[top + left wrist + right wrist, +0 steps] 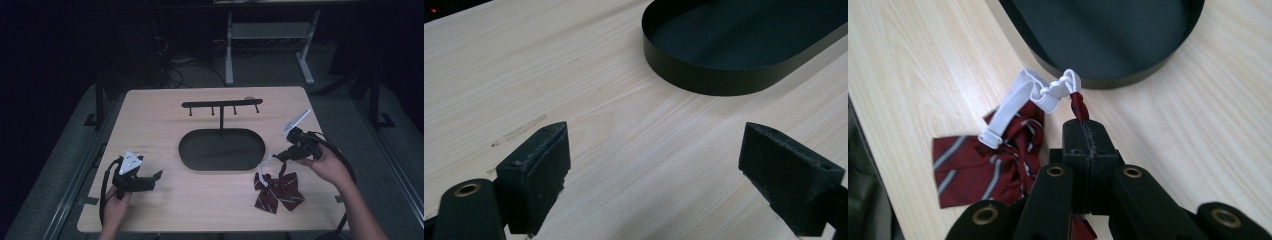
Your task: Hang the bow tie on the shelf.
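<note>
right gripper: fingers clamp maroon striped fabric bow tie, partly hidden | left gripper: fingers wide, empty | counter mark unreadable

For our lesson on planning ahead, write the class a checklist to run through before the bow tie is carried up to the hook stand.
1. Right hand-held gripper shut on the bow tie strap: ok, the red strap end is pinched.
2. White strap hangs free, unsnagged: ok.
3. Bow tie fully off the table: cannot tell.
4. Hook stand upright over the black tray, hooks free: ok.
5. Left hand-held gripper open, away from the path: ok.
</note>
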Demonstrator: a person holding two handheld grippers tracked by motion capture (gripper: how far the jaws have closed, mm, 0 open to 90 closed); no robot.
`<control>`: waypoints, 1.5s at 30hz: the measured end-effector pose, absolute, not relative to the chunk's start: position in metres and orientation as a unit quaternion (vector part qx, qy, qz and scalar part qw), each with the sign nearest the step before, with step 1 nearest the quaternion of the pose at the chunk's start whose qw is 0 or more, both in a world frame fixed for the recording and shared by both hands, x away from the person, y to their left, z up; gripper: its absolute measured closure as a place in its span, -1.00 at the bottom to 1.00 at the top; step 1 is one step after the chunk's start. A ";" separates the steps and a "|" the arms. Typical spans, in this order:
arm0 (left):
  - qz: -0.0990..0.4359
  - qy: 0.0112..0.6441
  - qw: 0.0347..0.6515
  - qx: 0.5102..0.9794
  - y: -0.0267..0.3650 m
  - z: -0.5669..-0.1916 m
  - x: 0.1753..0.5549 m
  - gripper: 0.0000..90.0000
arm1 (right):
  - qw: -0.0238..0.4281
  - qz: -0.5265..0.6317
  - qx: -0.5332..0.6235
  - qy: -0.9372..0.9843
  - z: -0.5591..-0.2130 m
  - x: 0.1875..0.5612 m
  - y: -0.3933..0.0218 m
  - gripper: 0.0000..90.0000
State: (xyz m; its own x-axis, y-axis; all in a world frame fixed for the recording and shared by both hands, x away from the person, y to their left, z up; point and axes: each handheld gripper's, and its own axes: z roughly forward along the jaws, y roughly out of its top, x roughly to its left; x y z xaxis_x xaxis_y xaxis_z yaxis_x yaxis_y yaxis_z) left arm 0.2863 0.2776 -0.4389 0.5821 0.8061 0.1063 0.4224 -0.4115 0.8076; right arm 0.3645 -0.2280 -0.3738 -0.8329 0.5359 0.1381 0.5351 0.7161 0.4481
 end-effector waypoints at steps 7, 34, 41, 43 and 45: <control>0.250 0.383 0.386 0.801 0.277 -0.439 0.287 -0.71 | 0.010 0.258 0.286 0.923 -0.358 0.361 -0.225 0.98; 0.250 0.384 0.389 0.799 0.276 -0.440 0.286 -0.71 | 0.054 0.277 0.265 0.922 -0.307 0.361 -0.213 0.99; 0.251 0.381 0.389 0.800 0.276 -0.440 0.287 -0.71 | 0.063 0.280 0.259 0.922 -0.297 0.364 -0.210 0.99; 0.251 0.382 0.389 0.800 0.276 -0.440 0.287 -0.71 | 0.065 0.279 0.259 0.922 -0.294 0.364 -0.209 0.98; 0.251 0.382 0.389 0.799 0.276 -0.440 0.287 -0.71 | 0.067 0.279 0.258 0.922 -0.292 0.366 -0.208 0.98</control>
State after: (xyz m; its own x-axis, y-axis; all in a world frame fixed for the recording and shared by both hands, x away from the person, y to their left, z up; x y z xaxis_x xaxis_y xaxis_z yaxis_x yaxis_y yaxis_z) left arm 0.2868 0.2765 -0.4399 0.5816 0.8069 0.1034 0.4159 -0.4042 0.8146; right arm 0.3655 -0.2077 -0.2916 -0.8579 0.5133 0.0199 0.4382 0.7110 0.5499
